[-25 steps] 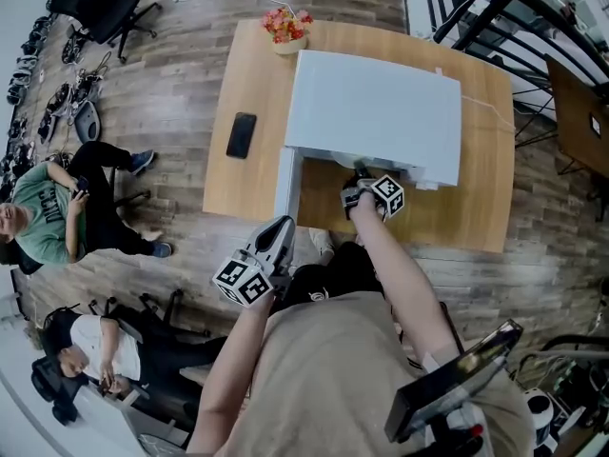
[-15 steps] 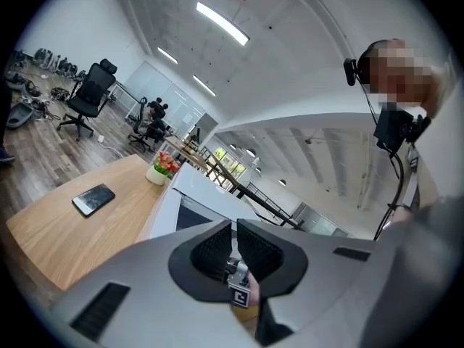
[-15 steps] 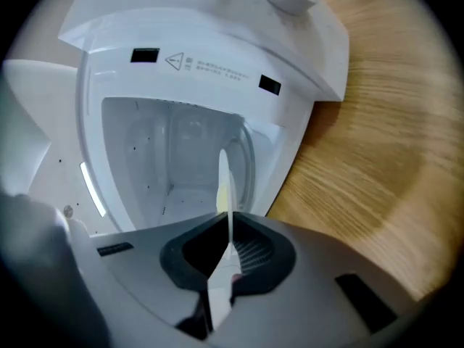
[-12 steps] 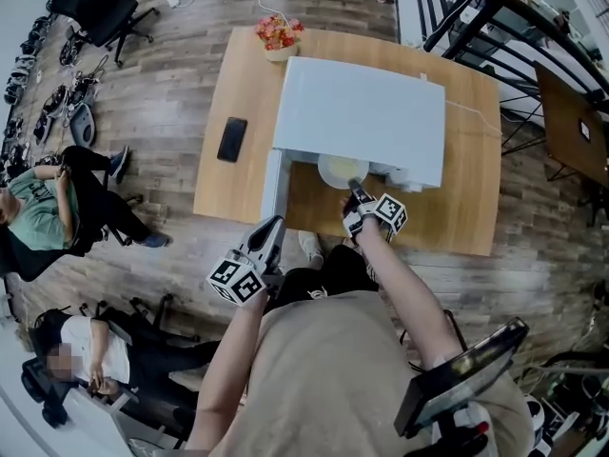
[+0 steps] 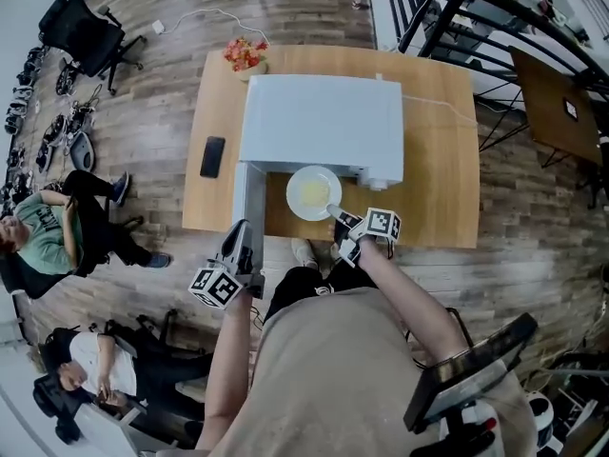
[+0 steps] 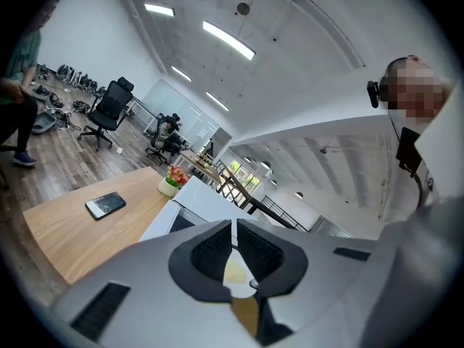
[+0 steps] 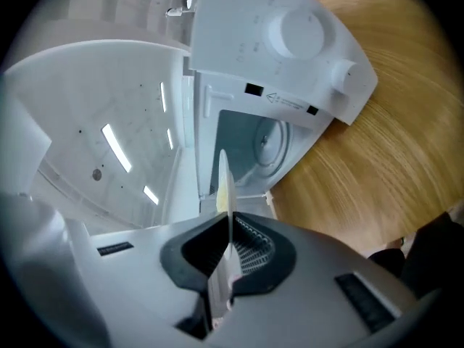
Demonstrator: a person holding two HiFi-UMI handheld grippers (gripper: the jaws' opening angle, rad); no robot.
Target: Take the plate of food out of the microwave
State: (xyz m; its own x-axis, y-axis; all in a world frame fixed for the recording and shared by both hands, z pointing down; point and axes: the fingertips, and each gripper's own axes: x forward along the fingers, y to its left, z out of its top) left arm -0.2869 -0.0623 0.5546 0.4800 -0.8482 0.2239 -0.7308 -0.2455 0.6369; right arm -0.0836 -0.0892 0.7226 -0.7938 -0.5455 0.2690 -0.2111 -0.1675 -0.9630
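Note:
A white plate (image 5: 314, 192) of pale yellow food hangs in front of the open white microwave (image 5: 324, 122), outside its cavity and above the table's front strip. My right gripper (image 5: 335, 214) is shut on the plate's near rim. In the right gripper view the plate (image 7: 223, 183) shows edge-on between the pads of my right gripper (image 7: 229, 238), with the empty cavity (image 7: 254, 143) behind. The microwave door (image 5: 249, 198) stands swung out to the left. My left gripper (image 5: 240, 228) hovers by the door's end, shut and empty; its own view shows my left gripper (image 6: 233, 230) with pads together.
A black phone (image 5: 212, 156) lies on the wooden table (image 5: 438, 160) left of the microwave, and a flower pot (image 5: 245, 53) stands at the back left corner. People sit on the floor at the left (image 5: 48, 222). A black metal frame (image 5: 495, 17) stands at the back right.
The plate has come out of the microwave cavity toward me, drawn by my right gripper. My left gripper has stayed by the open door.

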